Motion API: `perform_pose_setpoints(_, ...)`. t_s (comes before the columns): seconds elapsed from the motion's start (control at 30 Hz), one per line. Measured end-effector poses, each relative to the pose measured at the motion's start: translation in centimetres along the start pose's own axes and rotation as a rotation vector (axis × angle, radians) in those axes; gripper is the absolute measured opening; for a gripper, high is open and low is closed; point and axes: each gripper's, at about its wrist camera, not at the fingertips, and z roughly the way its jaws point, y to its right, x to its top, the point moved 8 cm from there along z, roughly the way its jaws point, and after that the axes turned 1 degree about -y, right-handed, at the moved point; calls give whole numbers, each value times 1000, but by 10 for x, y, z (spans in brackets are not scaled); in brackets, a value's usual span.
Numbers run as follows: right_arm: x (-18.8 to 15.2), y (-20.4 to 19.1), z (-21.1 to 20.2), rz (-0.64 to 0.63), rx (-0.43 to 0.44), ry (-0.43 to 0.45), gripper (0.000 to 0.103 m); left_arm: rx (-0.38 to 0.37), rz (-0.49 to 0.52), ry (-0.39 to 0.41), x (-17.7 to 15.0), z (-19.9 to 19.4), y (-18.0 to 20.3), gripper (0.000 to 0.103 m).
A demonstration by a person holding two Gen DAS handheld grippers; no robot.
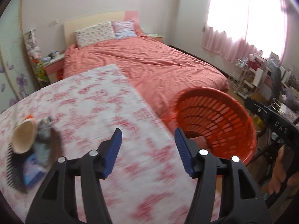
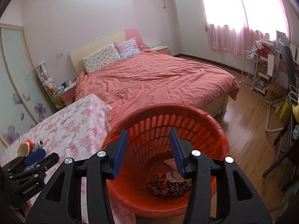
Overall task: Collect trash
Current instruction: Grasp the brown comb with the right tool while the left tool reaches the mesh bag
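My left gripper (image 1: 148, 136) is open with nothing between its blue pads, above a table (image 1: 97, 100) covered in a pink-flowered cloth. At the table's left lie a tipped paper cup (image 1: 24, 138), a crumpled grey wrapper (image 1: 44, 130), a blue packet (image 1: 31, 171) and a black comb (image 1: 13, 169). My right gripper (image 2: 148, 134) is open and empty above the mouth of an orange slatted basket (image 2: 214, 141), which stands on the floor against the table's right edge. Dark patterned scraps (image 2: 168, 184) and a pink piece (image 2: 170, 162) lie at its bottom.
A bed with a coral cover (image 2: 158, 78) stands right behind the table and basket. Wooden floor (image 2: 248, 130) stretches to the right, toward a white wire rack (image 2: 250, 71), bags and chair legs (image 2: 276, 168). A hand (image 1: 280, 171) holds the right gripper's handle.
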Motion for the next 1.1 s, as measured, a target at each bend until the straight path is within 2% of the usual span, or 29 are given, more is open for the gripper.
perform_pose_setpoints(0.2, -22, -59, 0, -92, 60, -51, 47, 121, -76, 29, -25, -43, -82, 58)
perform_pose_setpoints(0.43, -51, -135, 5, -200, 140, -109, 47, 280, -250, 29, -58, -80, -202, 58)
perform_pose_setpoints(0.6, -72, -192, 15, -260, 206, -161, 47, 328, -357, 2, -77, -87, -266, 58)
perform_pose_setpoints(0.77, -93, -248, 32, -296, 282, -222, 47, 326, -406, -18, -86, -83, -293, 58)
perform_pose_setpoints(0.9, -105, -280, 49, -317, 306, -267, 47, 316, -421, -23, -86, -78, -302, 58)
perform_pose_setpoints(1.1, -114, -300, 71, -336, 279, -305, 46, 283, -419, -28, -85, -67, -305, 53)
